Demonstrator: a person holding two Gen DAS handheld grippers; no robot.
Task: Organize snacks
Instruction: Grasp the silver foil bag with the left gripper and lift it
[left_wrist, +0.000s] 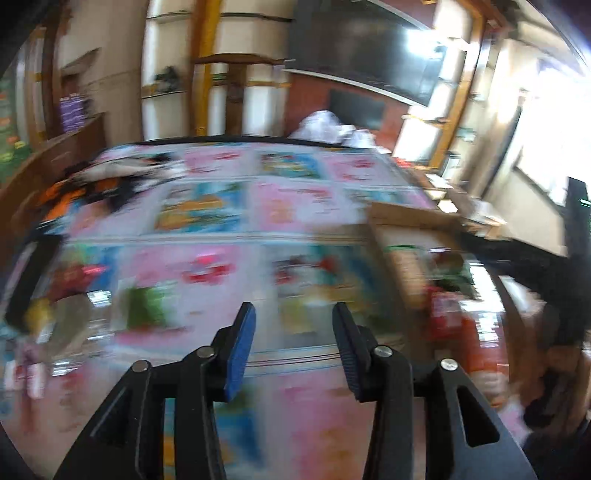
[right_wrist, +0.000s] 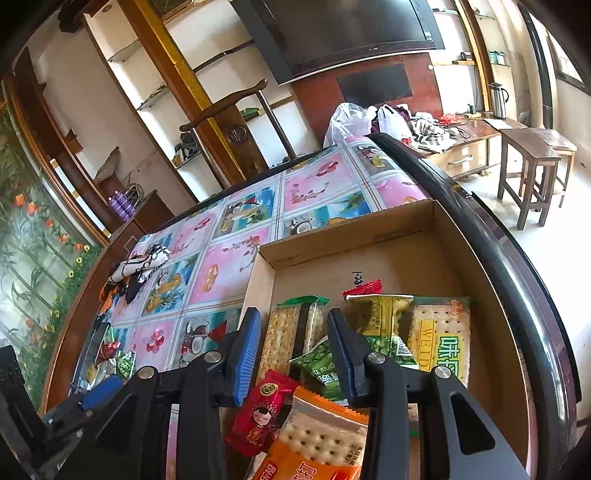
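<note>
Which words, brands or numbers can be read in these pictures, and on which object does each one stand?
"WEID": yellow band on the green cracker packet, right side of the cardboard box.
Large Chinese characters on that same packet: partly visible, not read with certainty.
Green snack packet: small print, upside down, too small.
Orange cracker packet and red candy packet: Chinese print, cut off or too small.
Left wrist view: motion-blurred, nothing legible.

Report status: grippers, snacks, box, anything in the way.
Left gripper open, empty. Right gripper open above cardboard box. Snack packets inside. Loose snacks remain on table.
</note>
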